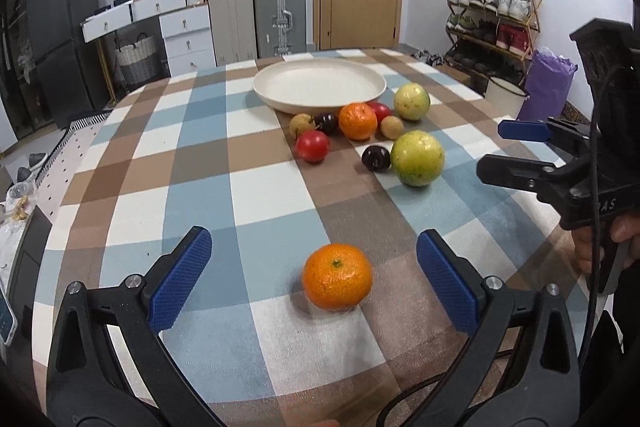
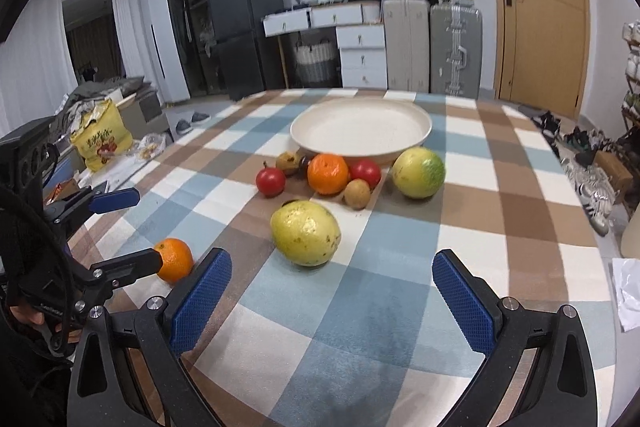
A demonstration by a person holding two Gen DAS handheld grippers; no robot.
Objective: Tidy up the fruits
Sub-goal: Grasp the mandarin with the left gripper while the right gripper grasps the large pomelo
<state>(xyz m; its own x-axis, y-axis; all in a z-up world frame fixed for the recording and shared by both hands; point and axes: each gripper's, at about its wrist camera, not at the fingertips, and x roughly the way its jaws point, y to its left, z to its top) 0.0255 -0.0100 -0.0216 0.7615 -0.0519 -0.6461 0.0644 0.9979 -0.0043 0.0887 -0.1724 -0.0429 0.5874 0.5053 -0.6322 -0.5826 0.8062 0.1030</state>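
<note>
An orange (image 1: 337,275) lies on the checked tablecloth between the open fingers of my left gripper (image 1: 314,267); it also shows in the right wrist view (image 2: 174,259). My right gripper (image 2: 332,283) is open and empty, just short of a yellow-green guava (image 2: 305,233). Further back lies a cluster: a second orange (image 1: 358,121), red fruits (image 1: 313,145), a dark plum (image 1: 375,158), small brown fruits (image 1: 392,127) and another guava (image 1: 411,101). A cream plate (image 1: 320,85) stands empty behind them.
The table (image 1: 200,187) is round, with its edge close on the left and right. White paper (image 2: 628,291) lies at the right edge. Suitcases (image 1: 256,15), drawers (image 1: 184,31), a fridge (image 1: 60,27) and a shoe rack (image 1: 492,11) stand beyond the table.
</note>
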